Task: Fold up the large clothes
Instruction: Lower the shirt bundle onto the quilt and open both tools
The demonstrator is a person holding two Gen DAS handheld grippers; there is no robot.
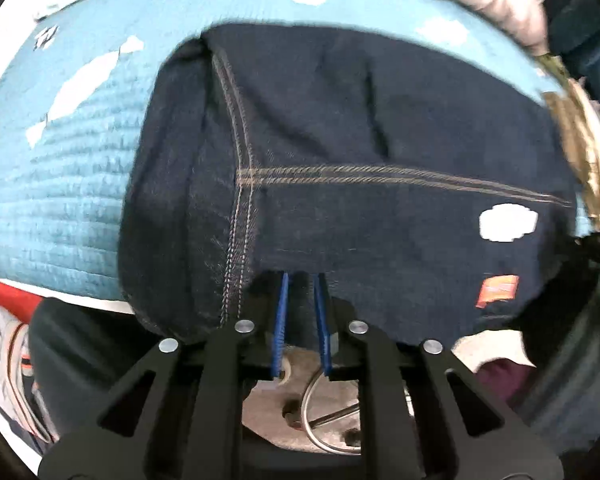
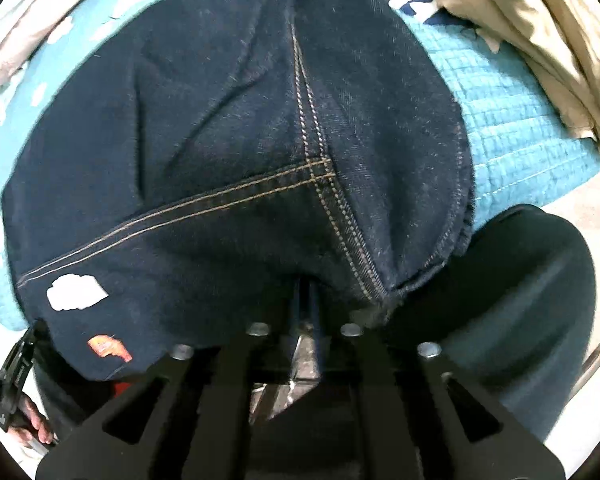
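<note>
Denim jeans (image 1: 340, 140) pinched by left gripper (image 1: 302, 280) and right gripper (image 2: 308, 284), fingertips hidden.

Even, bright light; motion blur and fisheye-bent, dark-vignetted edges.

A: Around the jeans (image 2: 228, 152), where is room?
B: Left of them, bare blue quilt (image 1: 60, 184); passable.
A: And right?
B: A beige heap of cloth (image 2: 560, 52) sits on the quilt, blocking that far corner.
</note>
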